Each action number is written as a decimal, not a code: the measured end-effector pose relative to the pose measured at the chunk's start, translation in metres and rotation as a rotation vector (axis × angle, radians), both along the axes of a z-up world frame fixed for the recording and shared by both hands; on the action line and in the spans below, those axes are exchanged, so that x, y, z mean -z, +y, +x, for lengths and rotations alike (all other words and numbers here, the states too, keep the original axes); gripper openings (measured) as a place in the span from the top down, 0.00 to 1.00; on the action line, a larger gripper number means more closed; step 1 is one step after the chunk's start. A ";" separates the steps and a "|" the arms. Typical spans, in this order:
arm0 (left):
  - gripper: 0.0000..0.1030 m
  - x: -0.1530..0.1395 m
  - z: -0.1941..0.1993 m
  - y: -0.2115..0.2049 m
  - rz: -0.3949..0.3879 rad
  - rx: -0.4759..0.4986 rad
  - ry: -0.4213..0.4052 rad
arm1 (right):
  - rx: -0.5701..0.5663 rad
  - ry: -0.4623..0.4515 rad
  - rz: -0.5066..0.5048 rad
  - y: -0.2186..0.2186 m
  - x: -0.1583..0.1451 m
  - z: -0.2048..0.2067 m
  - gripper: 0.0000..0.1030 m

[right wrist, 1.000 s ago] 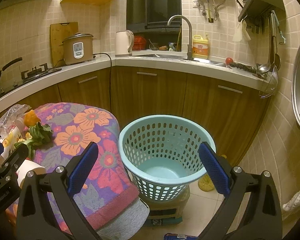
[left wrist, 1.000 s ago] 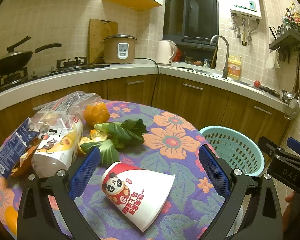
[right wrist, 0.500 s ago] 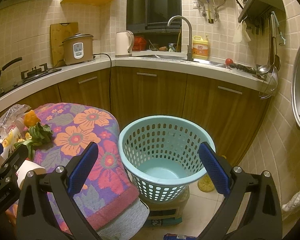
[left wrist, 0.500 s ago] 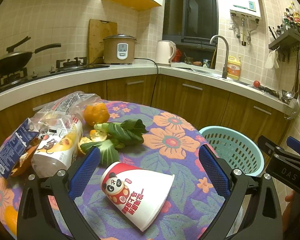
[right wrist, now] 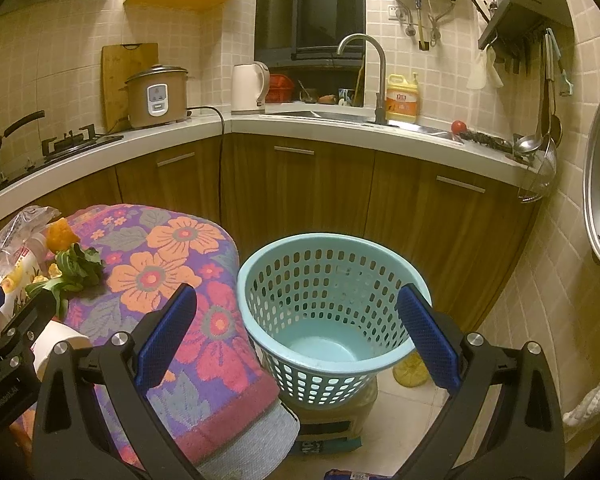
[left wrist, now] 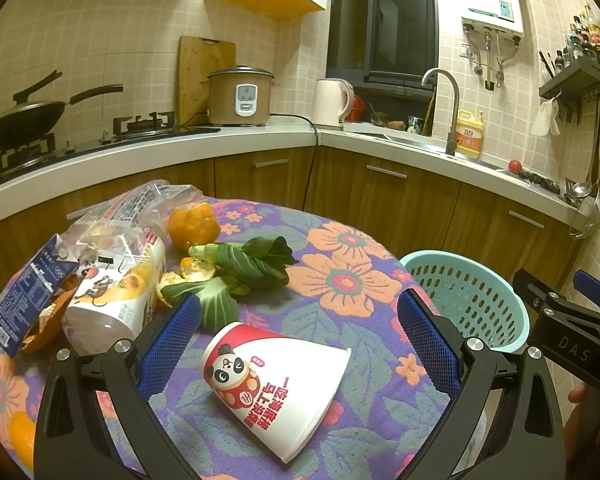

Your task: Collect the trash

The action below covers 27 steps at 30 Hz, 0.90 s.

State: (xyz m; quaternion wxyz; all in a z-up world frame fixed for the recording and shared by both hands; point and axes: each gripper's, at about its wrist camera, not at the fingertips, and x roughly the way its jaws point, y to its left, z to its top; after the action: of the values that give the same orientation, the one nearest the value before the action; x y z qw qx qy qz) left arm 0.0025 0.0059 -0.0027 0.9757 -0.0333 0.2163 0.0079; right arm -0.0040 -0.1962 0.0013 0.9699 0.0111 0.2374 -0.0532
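Left wrist view: the left gripper is hovering over the table with its blue-padded fingers spread wide apart, gripping nothing. Between them a white paper cup with a panda print is lying on its side on the flowered cloth, mouth pointing lower right, touching neither finger. Beyond the cup, leafy greens are lying near the table's middle, with orange peel pieces touching their left edge and a larger orange peel shell just behind. At left, a tipped milk-tea cup is resting against a crumpled clear plastic bag, and a blue snack wrapper is lying beside it at the table's edge. The light-blue basket is standing off the table's right side (lower than the tabletop), and part of the right gripper is showing in front of it. Right wrist view: the right gripper is hanging above the basket, fingers wide apart, nothing between them but the basket's open mouth. The basket is sitting on a box on the floor, just beside the table's draped cloth. The greens and the peel shell are showing at far left, with the left gripper's body partly covering the paper cup.
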 end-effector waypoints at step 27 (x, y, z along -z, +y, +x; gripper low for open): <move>0.07 0.002 0.000 0.000 -0.006 0.000 0.001 | 0.006 0.001 -0.032 0.005 0.000 0.000 0.07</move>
State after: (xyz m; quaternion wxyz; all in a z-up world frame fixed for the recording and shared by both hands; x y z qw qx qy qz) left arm 0.0022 0.0059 -0.0047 0.9755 -0.0364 0.2168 0.0071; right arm -0.0038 -0.1914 0.0015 0.9696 -0.0037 0.2372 -0.0597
